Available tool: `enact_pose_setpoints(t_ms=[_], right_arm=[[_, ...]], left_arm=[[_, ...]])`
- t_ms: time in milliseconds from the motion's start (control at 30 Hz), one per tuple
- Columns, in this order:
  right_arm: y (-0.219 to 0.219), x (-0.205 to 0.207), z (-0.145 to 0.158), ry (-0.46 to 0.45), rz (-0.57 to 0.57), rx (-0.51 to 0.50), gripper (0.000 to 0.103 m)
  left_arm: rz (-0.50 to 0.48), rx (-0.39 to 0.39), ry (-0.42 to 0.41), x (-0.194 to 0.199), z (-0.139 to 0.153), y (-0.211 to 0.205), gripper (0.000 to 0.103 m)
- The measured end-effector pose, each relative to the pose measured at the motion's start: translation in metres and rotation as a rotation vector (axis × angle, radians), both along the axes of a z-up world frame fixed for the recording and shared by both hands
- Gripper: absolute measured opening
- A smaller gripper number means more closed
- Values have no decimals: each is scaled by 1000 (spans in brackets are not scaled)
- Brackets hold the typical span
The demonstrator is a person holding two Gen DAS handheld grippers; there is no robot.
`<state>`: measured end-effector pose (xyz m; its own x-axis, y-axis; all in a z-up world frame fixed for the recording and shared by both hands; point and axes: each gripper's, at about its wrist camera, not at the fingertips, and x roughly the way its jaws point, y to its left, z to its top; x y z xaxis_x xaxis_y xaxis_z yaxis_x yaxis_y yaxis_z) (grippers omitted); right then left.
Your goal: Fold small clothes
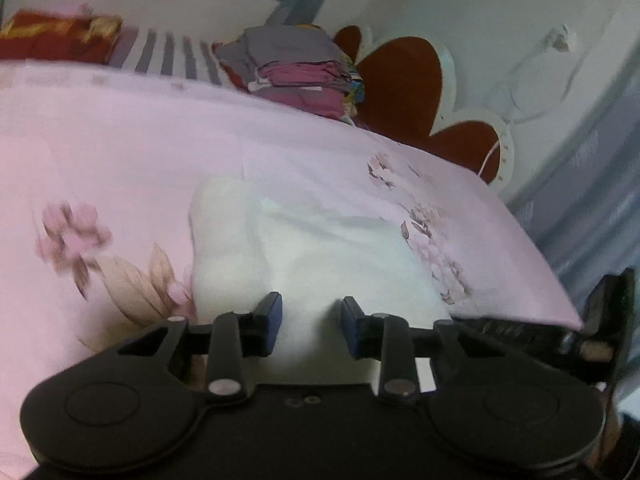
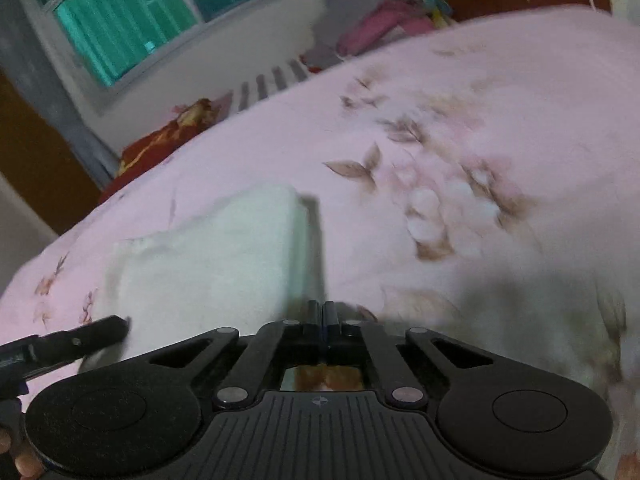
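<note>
A small white garment [image 1: 320, 240] lies folded on the pink flowered bedsheet [image 1: 120, 152]. My left gripper [image 1: 311, 316] is open, its jaws set apart over the garment's near edge, with white cloth showing between them. In the right wrist view the white garment [image 2: 208, 260] lies left of centre. My right gripper [image 2: 323, 312] is shut with its fingers pressed together and nothing visible between them, just right of the garment's right edge. The left gripper's finger [image 2: 80, 338] shows at the garment's lower left.
A stack of folded grey and pink clothes [image 1: 304, 68] sits at the far side of the bed near the red and white headboard [image 1: 404, 76]. A red patterned pillow [image 1: 60, 36] lies at the far left. The bed's edge drops off at right [image 1: 552, 280].
</note>
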<state>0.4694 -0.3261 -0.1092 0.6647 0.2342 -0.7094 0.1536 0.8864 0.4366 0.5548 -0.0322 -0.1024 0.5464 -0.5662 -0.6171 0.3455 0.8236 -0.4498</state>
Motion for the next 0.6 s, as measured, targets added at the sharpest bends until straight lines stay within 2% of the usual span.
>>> enact_pose_setpoints(t_ms=[100, 200, 333, 400, 433, 467, 533, 600], right_arm=[[-10, -15, 19, -117, -58, -4, 0], [-3, -9, 40, -205, -17, -5, 0], [25, 17, 40, -192, 94, -94, 0], [34, 27, 26, -129, 137, -143, 0], [37, 34, 12, -47, 162, -170, 0], [36, 30, 8, -67, 166, -189, 0], [34, 31, 13, -29, 164, -215, 0], [33, 20, 26, -60, 178, -204, 0]], left_arm=[[-10, 26, -66, 8, 12, 2, 37], [-1, 28, -71, 24, 10, -3, 37], [-30, 47, -37, 32, -5, -12, 37], [-37, 69, -39, 31, -10, -14, 38], [-35, 73, -34, 31, -8, -15, 37], [-33, 88, -36, 29, -4, -16, 37], [-55, 127, -84, 17, 7, -20, 37], [-90, 122, -137, -4, 15, -19, 37]])
